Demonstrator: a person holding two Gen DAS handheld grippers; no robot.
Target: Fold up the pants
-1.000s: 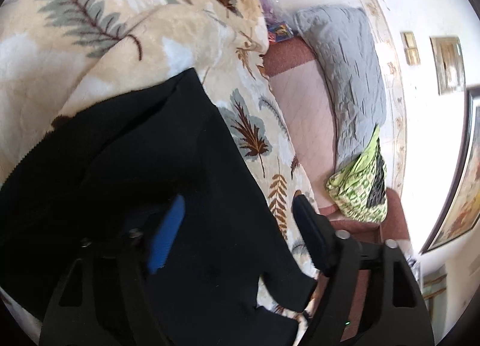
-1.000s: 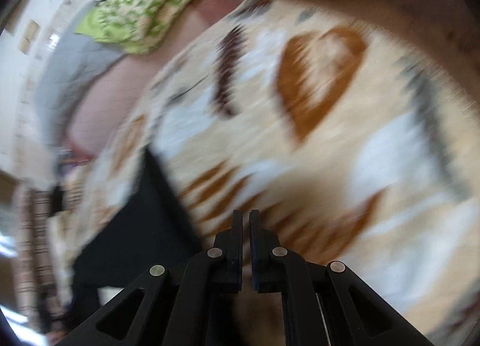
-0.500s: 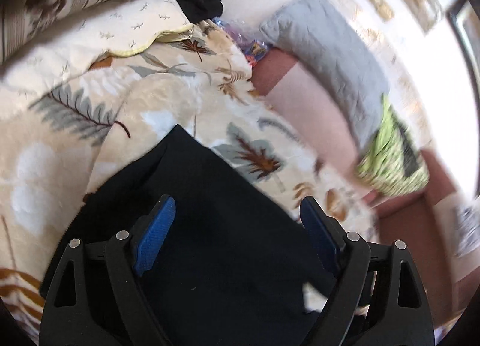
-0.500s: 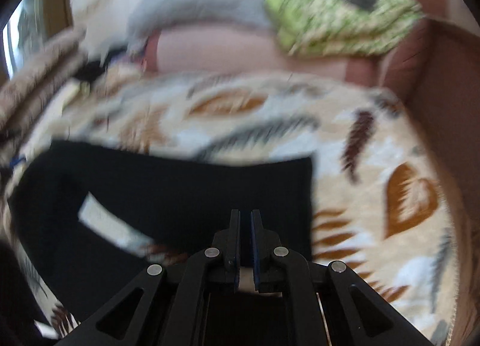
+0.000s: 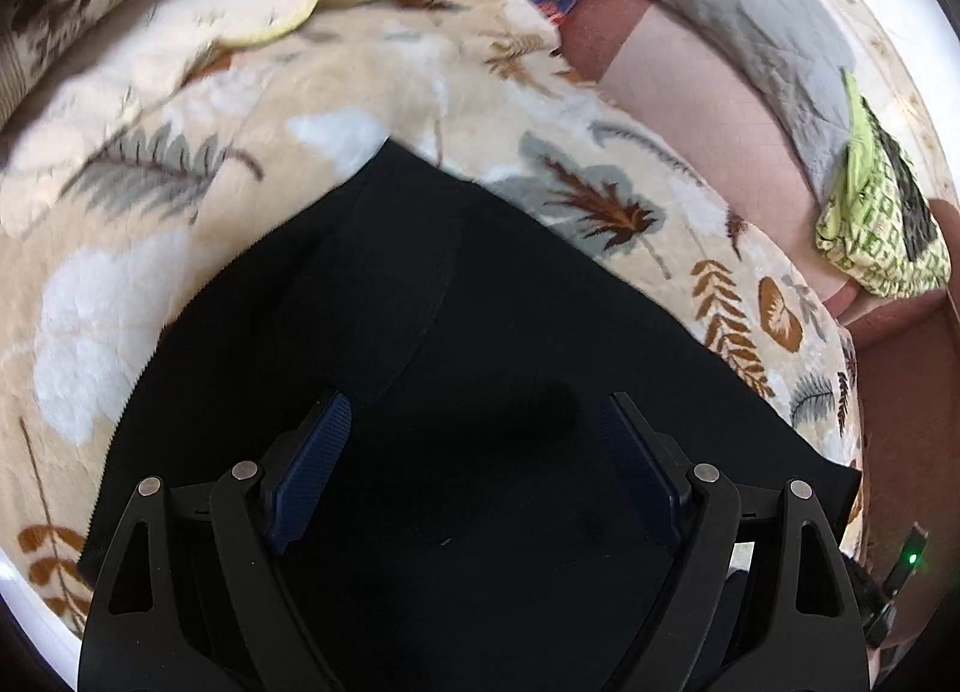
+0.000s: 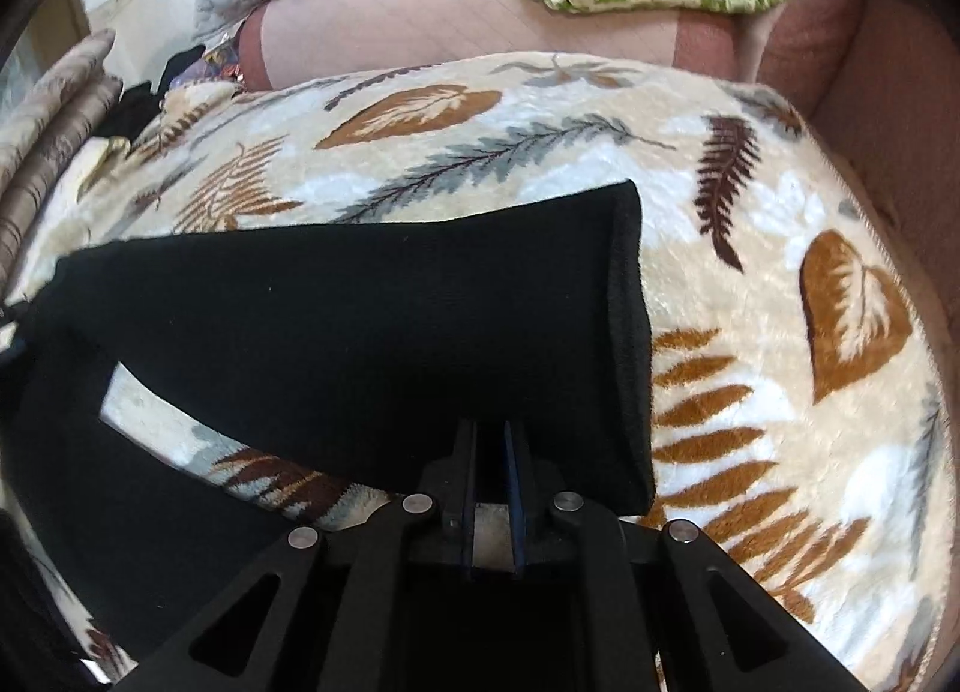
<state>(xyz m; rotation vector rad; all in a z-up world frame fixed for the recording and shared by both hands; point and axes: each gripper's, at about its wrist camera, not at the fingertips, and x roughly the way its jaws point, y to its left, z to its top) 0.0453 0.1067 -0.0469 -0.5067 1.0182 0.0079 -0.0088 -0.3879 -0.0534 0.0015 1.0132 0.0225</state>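
Now, from the left wrist view, we see the left tool (image 5: 474, 452) with its two fingers spread wide and nothing between them. It hangs over the broad end of the black pants (image 5: 480, 344), which lie flat on the leaf-patterned blanket (image 5: 150, 272). One corner of the cloth points toward 12 o'clock, and a long edge runs away toward 4 o'clock.

From the right wrist view, the right tool (image 6: 489, 446) has its fingers pressed nearly together on the near edge of the pants (image 6: 360, 332), at 6 o'clock. The leg stretches from about 9 o'clock to its hem at 2 o'clock, so its long axis lies across the tool. A second leg runs lower, at 8 o'clock, with blanket (image 6: 750, 452) visible between them.

We judge the right tool is nearer to the hem end, so it would carry that end toward 9 o'clock.
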